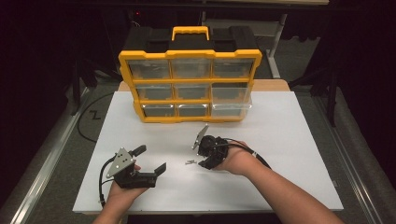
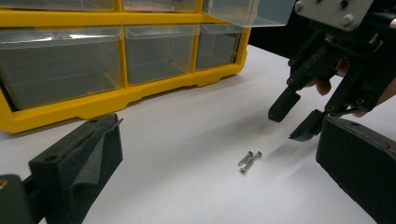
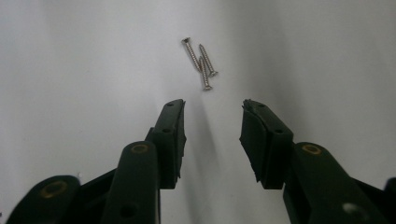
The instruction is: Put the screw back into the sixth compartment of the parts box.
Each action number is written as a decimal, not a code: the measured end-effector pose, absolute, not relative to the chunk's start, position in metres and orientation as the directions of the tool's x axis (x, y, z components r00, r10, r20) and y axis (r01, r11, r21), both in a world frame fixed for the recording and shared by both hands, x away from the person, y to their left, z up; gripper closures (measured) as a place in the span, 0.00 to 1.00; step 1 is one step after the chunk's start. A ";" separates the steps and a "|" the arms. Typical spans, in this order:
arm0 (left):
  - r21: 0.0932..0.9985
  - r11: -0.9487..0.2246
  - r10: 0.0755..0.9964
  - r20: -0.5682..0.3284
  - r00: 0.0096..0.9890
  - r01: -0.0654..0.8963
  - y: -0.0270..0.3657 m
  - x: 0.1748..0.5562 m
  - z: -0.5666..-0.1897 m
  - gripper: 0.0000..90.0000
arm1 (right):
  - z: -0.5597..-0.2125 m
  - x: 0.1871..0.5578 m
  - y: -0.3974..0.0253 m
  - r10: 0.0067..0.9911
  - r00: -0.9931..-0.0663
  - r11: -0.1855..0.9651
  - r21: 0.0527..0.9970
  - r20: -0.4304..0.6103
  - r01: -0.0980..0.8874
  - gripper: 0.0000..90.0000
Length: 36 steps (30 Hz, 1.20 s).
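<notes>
Three small silver screws point(image 3: 201, 65) lie in a loose bunch on the bare white table point(image 1: 289, 140), touching and partly crossed, flat heads and thin threaded shanks. They sit in front of the yellow drawer organizer point(image 1: 189, 84), well apart from it, between the two grippers.

Right gripper point(image 3: 212, 135): jaws spread, nothing between them, tips aimed at the screws and just short of them, angled down toward the table.

Left gripper point(image 1: 152, 158): jaws wide apart, empty, held low over the table to the left of the screws.

Organizer's lower right drawer point(image 1: 231, 108) stands pulled out slightly.
</notes>
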<state>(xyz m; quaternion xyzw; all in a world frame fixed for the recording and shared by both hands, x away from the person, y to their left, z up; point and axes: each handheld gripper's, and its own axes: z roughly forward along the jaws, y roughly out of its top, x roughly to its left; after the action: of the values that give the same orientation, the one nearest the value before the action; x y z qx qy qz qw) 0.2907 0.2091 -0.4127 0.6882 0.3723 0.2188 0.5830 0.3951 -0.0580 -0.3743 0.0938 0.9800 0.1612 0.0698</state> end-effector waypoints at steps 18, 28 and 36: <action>0.965 -0.041 0.766 -0.137 0.628 0.259 0.210 0.290 -0.413 0.01 | -0.386 0.399 -0.038 0.163 -0.983 0.950 0.283 -0.082 0.134 0.87; 0.964 -0.040 0.764 -0.139 0.630 0.262 0.210 0.291 -0.413 0.01 | -0.392 0.404 -0.030 0.140 -0.986 0.956 0.272 -0.088 0.111 0.92; 0.964 -0.043 0.761 -0.139 0.634 0.264 0.210 0.291 -0.413 0.01 | -0.398 0.406 -0.028 0.136 -0.988 0.957 0.267 -0.079 0.111 0.92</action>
<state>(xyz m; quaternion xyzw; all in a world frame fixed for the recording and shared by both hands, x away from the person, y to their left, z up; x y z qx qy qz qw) 0.2906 0.2103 -0.4126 0.6902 0.3710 0.2128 0.5837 0.4057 -0.0275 -0.3983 0.0625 0.9881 0.1320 0.0481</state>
